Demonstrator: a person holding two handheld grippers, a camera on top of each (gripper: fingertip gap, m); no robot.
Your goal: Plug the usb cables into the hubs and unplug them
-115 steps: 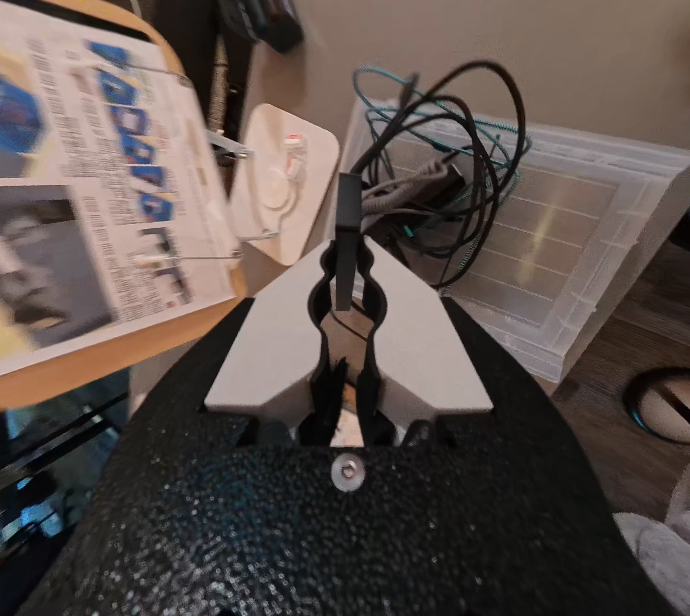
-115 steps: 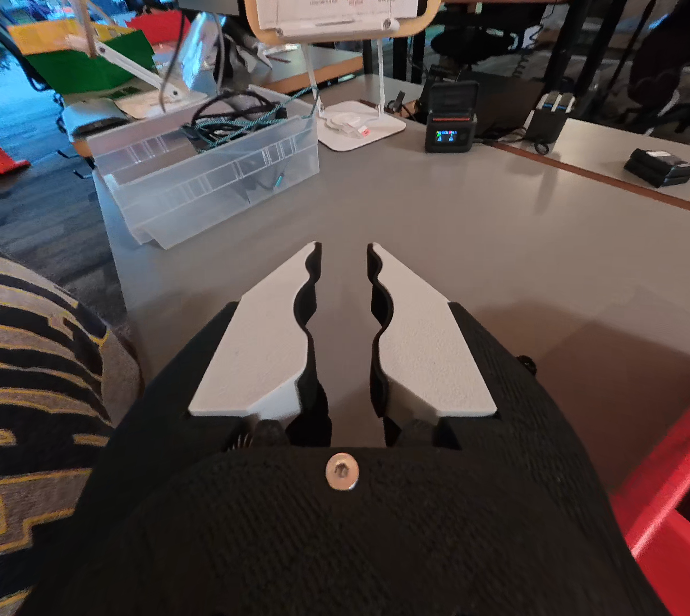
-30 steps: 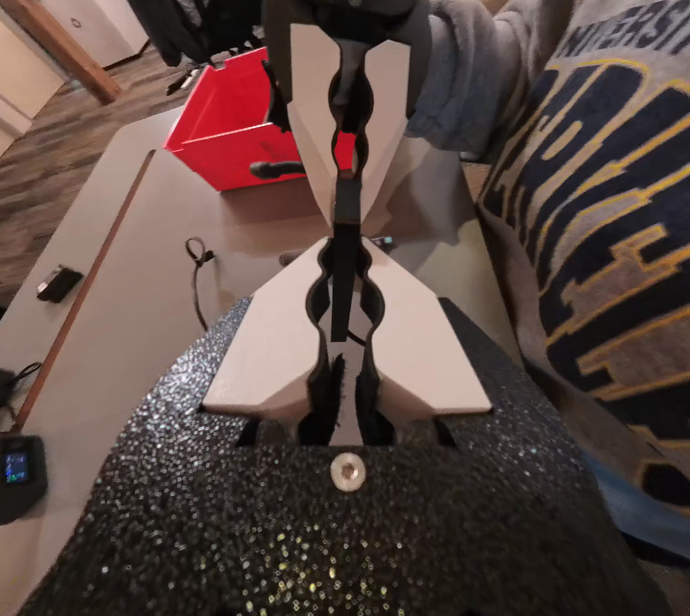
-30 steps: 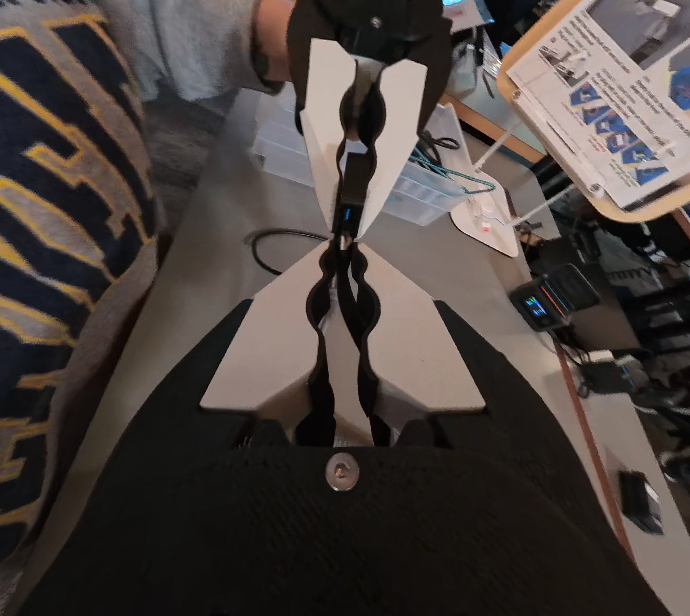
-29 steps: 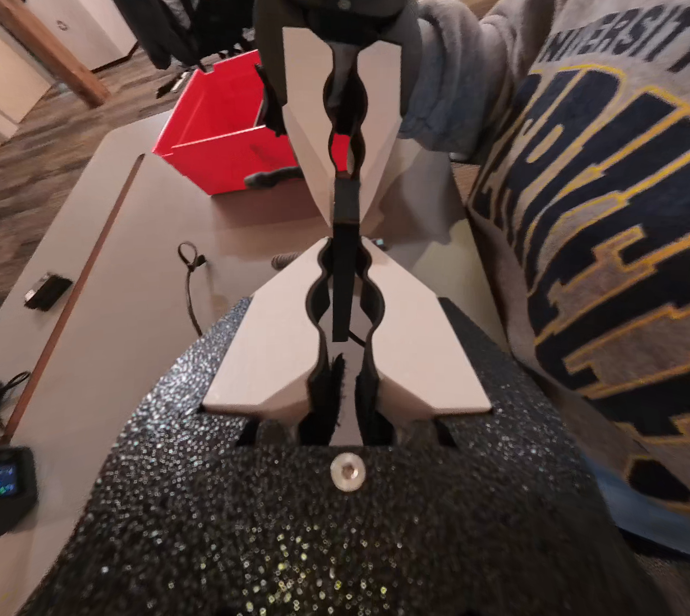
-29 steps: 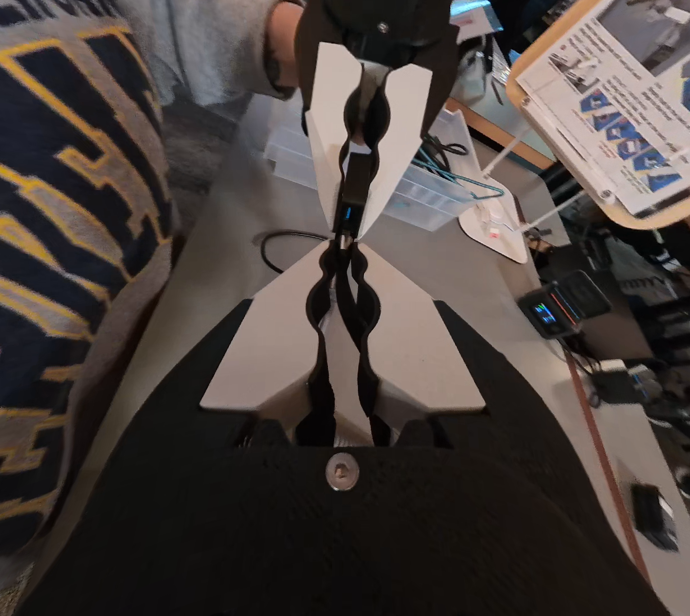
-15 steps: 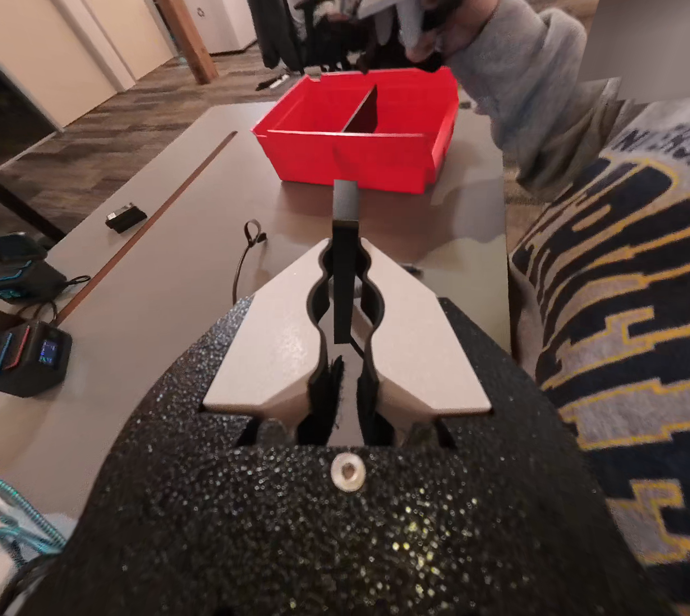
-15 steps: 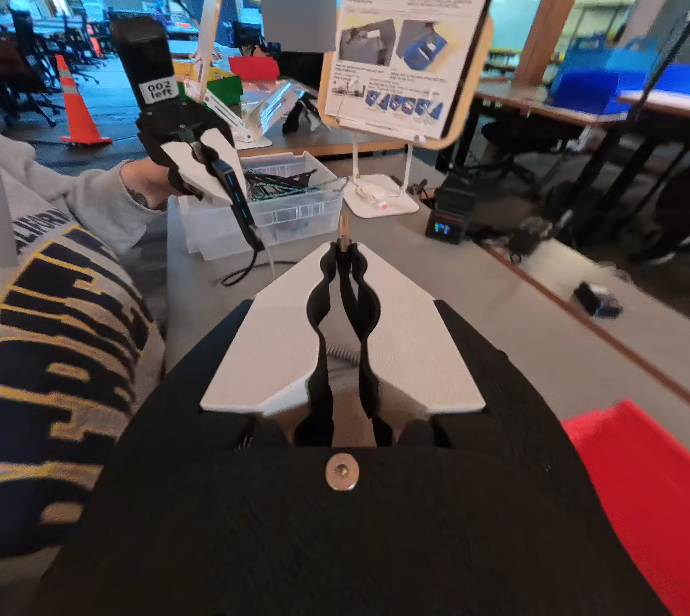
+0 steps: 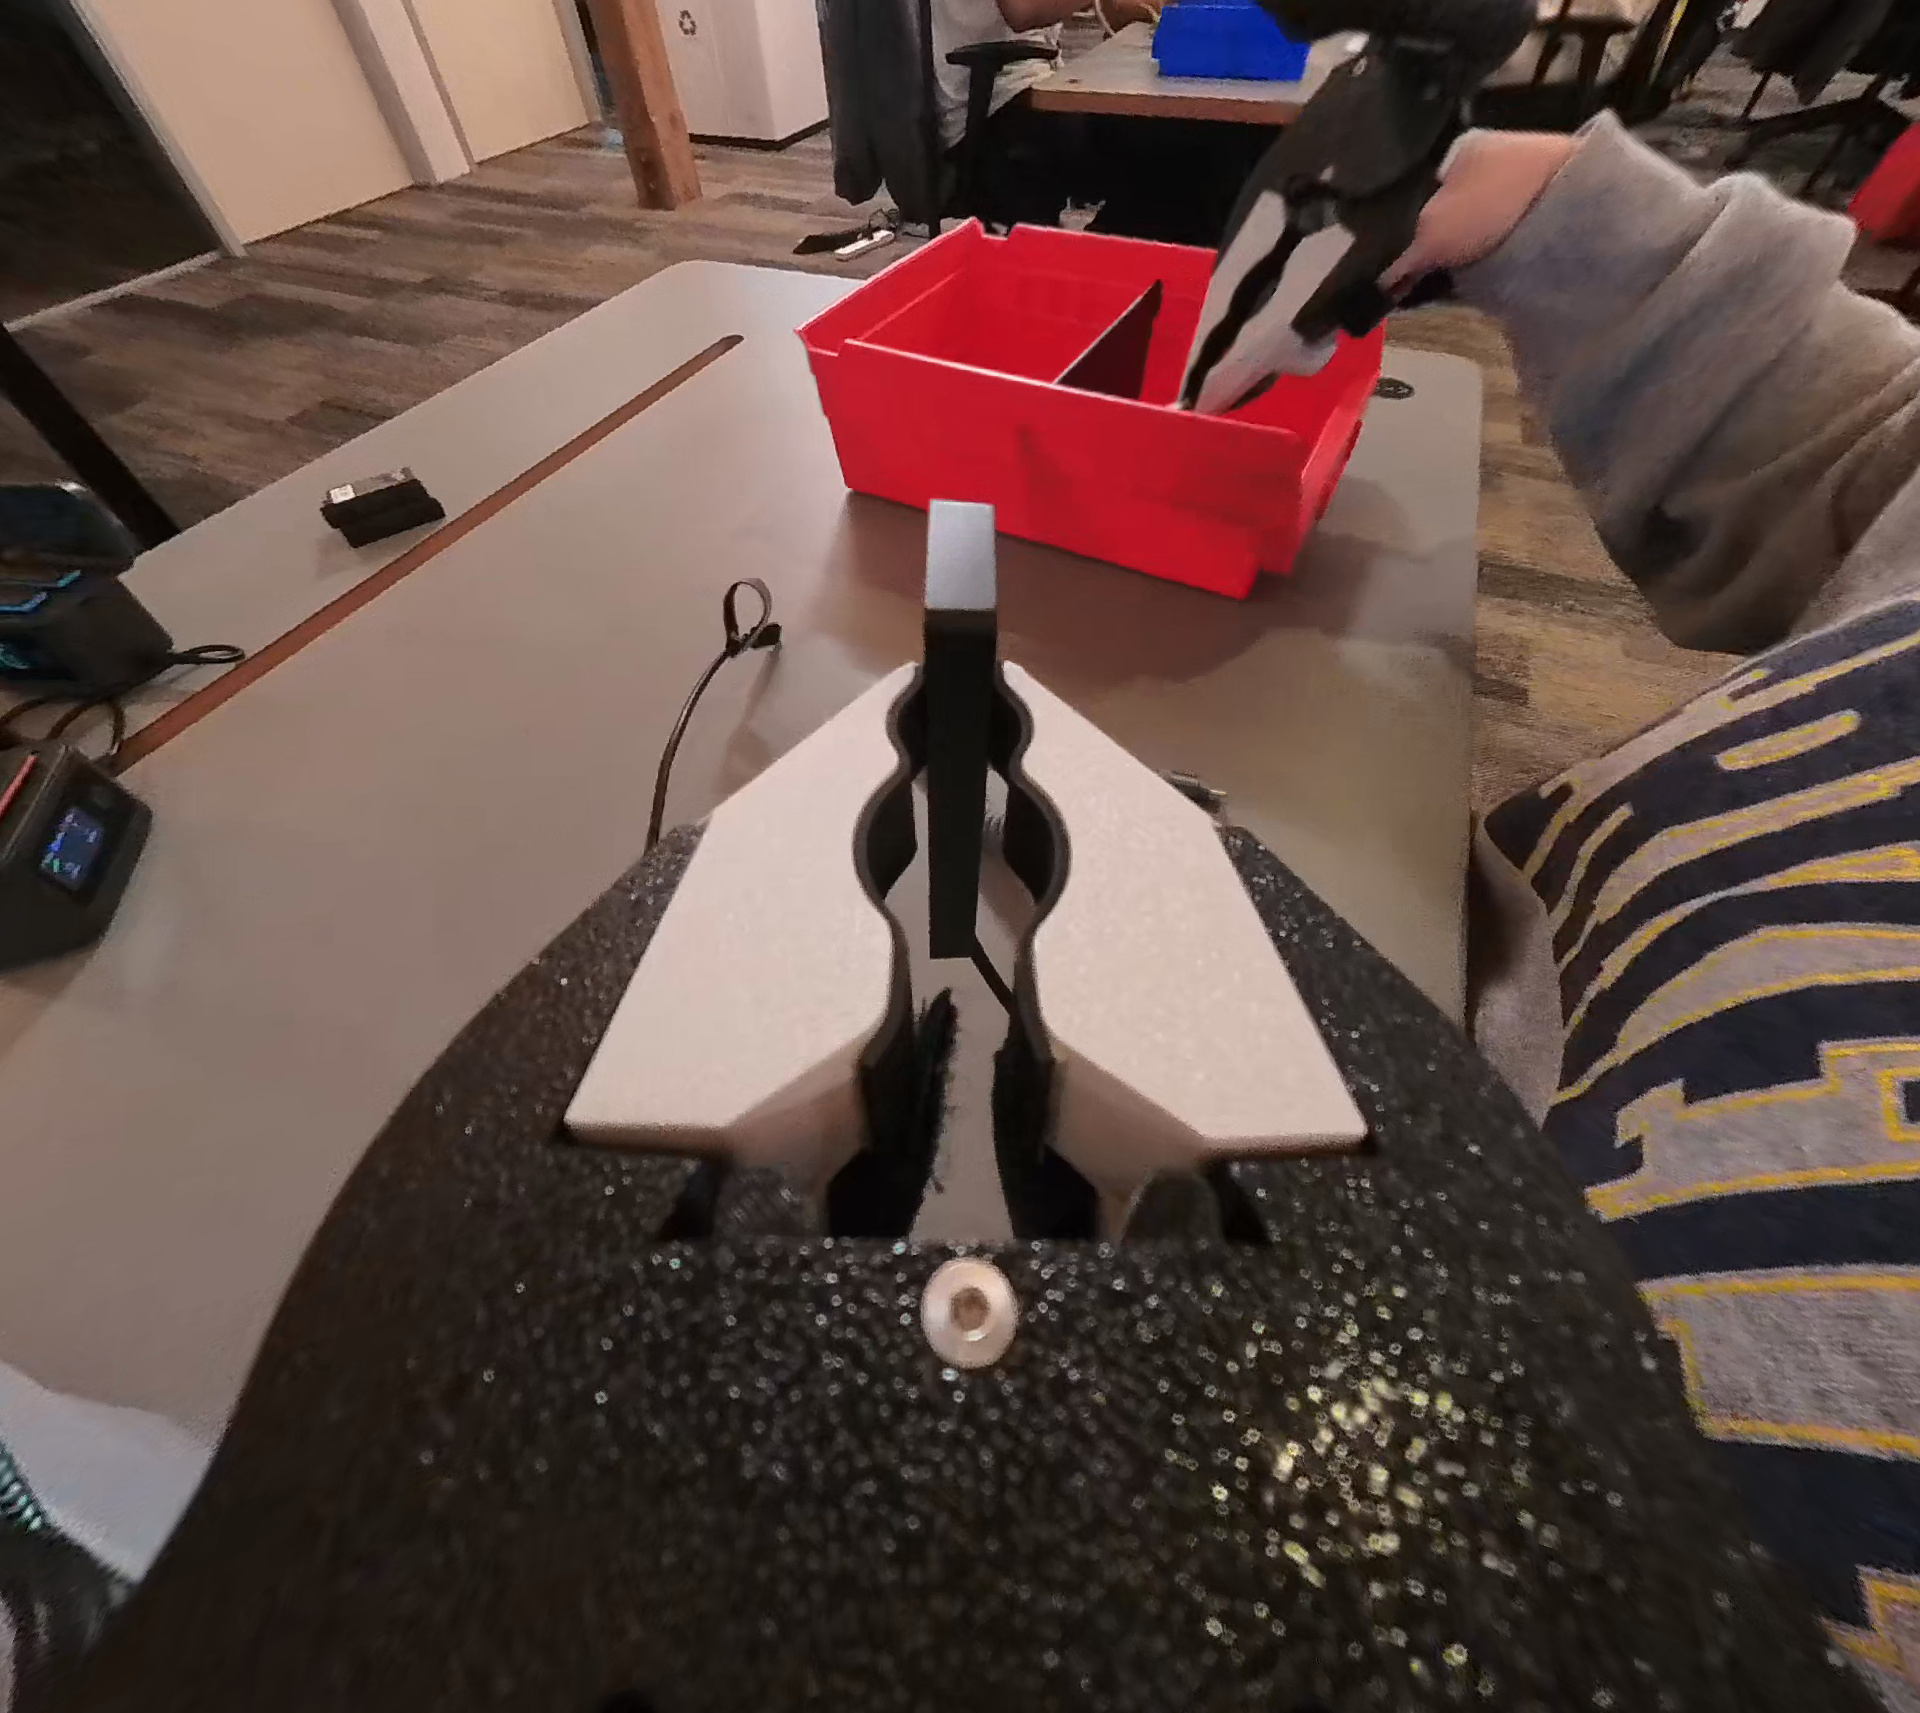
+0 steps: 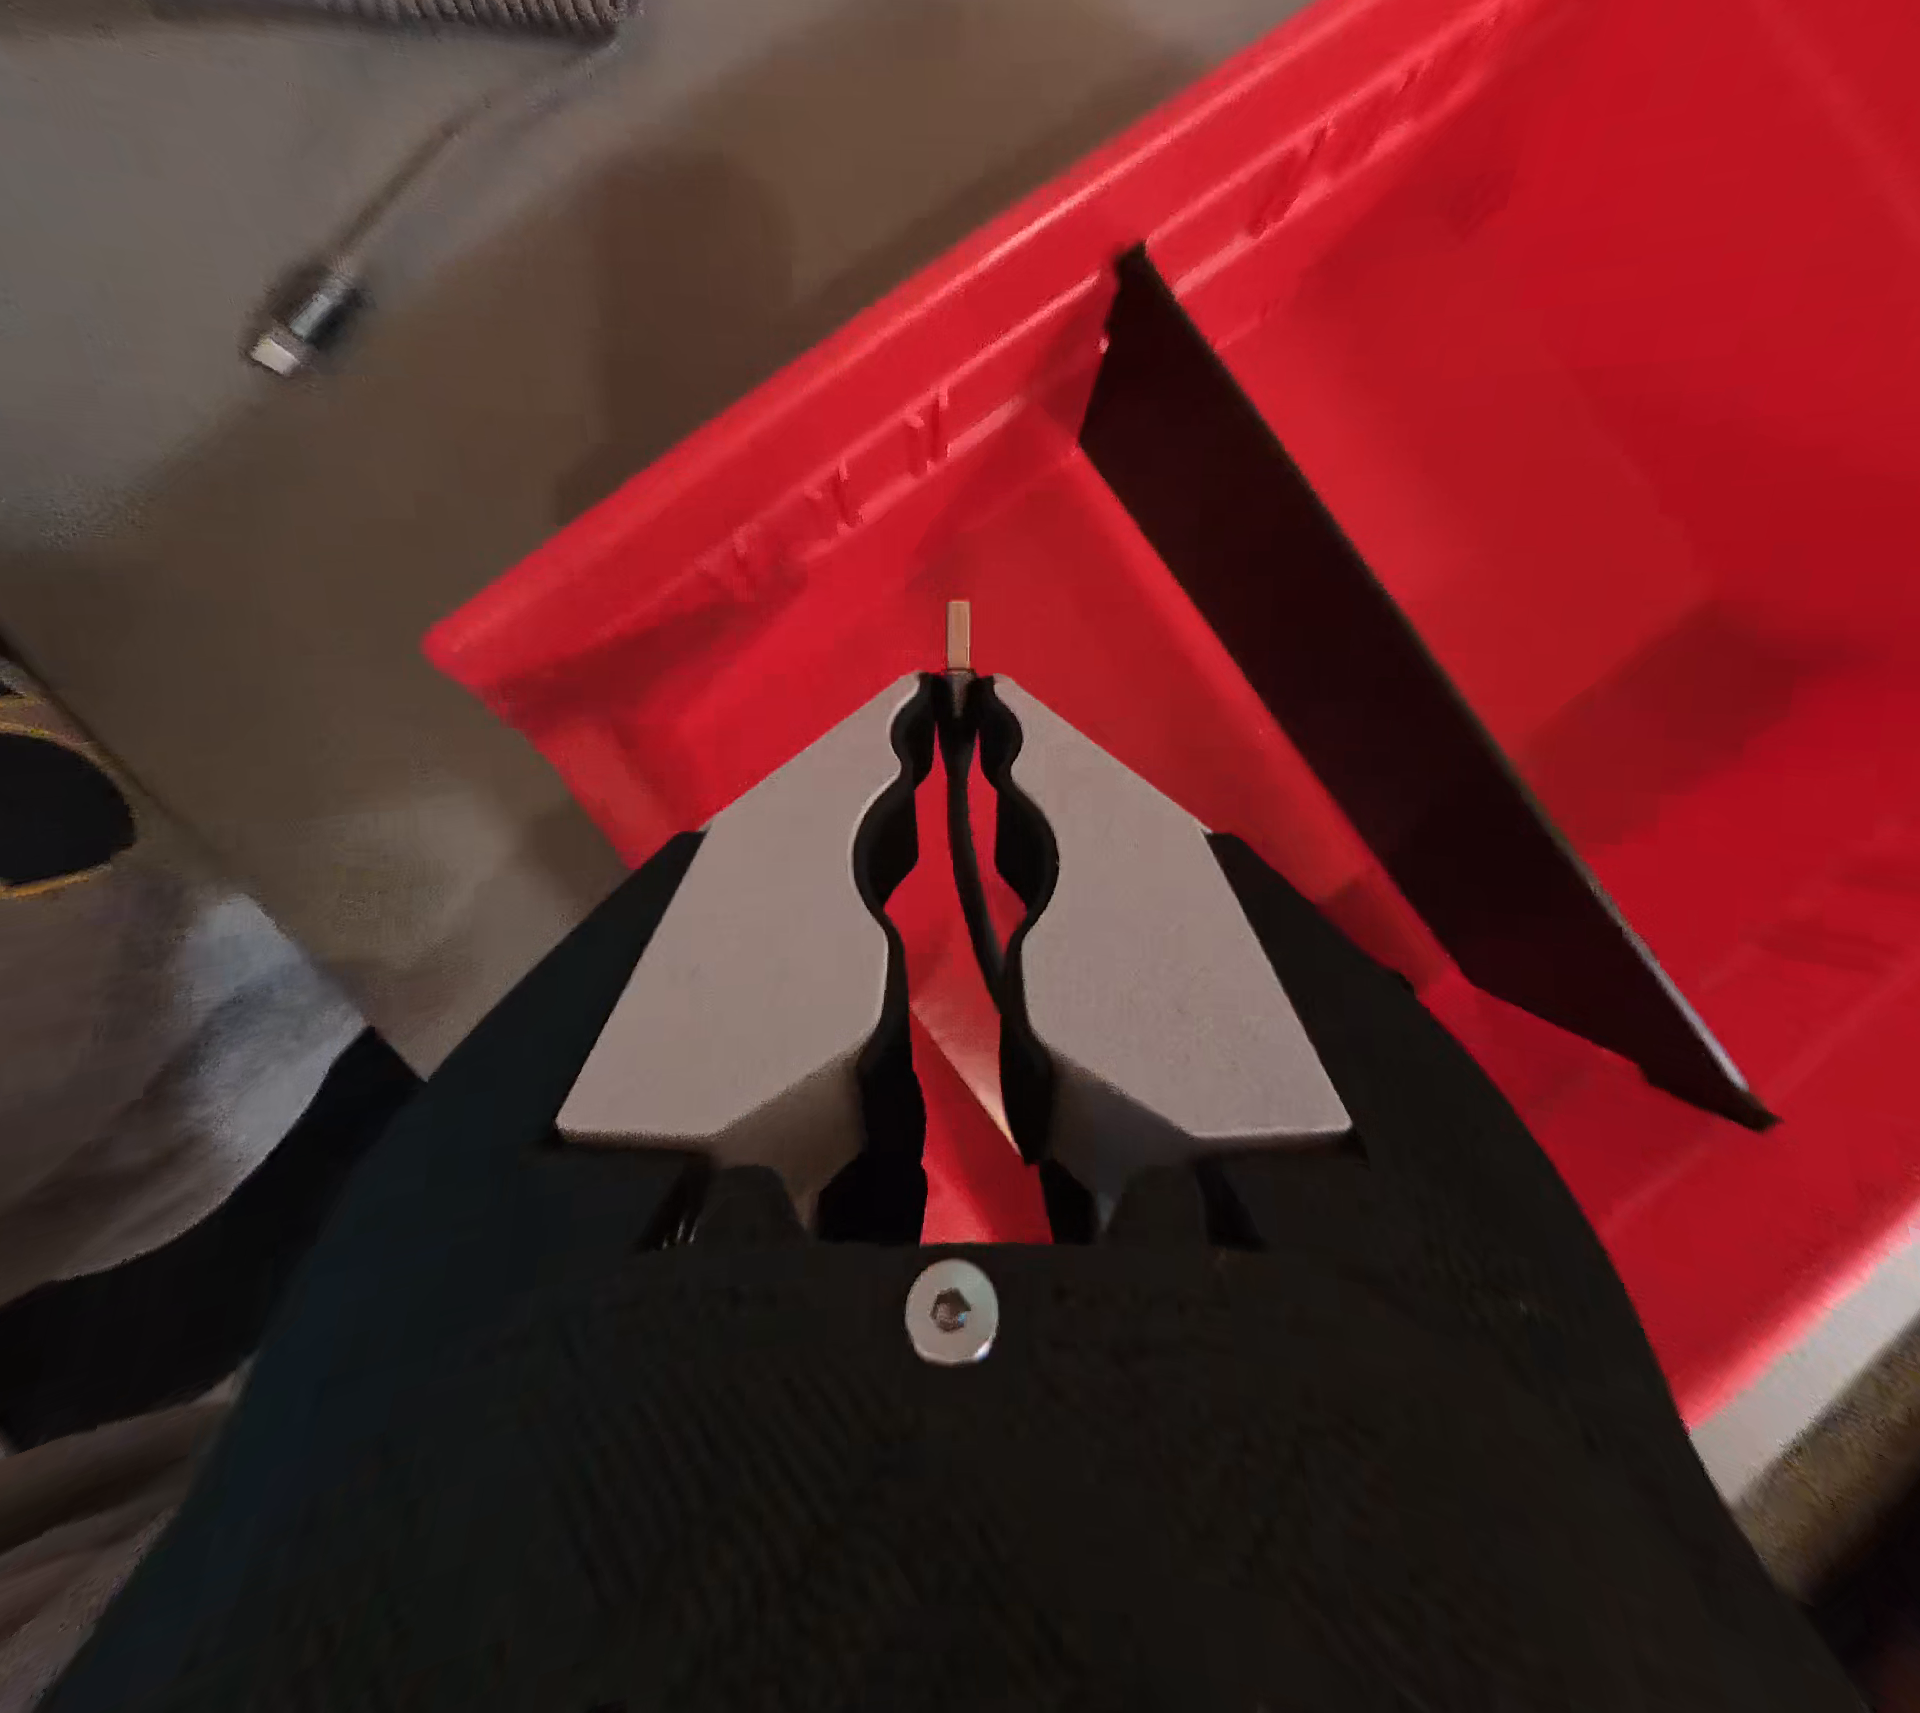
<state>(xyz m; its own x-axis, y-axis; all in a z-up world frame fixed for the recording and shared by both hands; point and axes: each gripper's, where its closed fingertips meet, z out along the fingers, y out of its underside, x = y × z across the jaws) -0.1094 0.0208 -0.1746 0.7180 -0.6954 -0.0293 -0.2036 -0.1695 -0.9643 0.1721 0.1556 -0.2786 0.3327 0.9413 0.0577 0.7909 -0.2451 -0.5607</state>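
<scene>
My left gripper [image 9: 960, 687] is shut on a slim black USB hub [image 9: 958, 728], held on edge above the table with its grey end pointing away. My right gripper [image 10: 957, 689] is shut on a black USB cable [image 10: 975, 874]; its metal plug [image 10: 957, 633] sticks out past the fingertips. It hangs over the red bin [image 10: 1455, 437], pointing down into the compartment beside the black divider [image 10: 1351, 687]. In the left wrist view the right gripper [image 9: 1231, 385] shows tip-down inside the red bin [image 9: 1039, 458].
A second cable with a metal plug [image 10: 301, 328] lies on the grey table [image 9: 416, 832] beside the bin. A loose black cable [image 9: 717, 655] lies ahead of the left gripper. Small black devices [image 9: 62, 832] sit at the left edge. People sit at a far desk. One gripper's finger ends stand about 35 cm off the other's.
The cable plug has come out of the hub. My right gripper has swung away with the cable and down into the red bin. My left gripper still holds the hub.
</scene>
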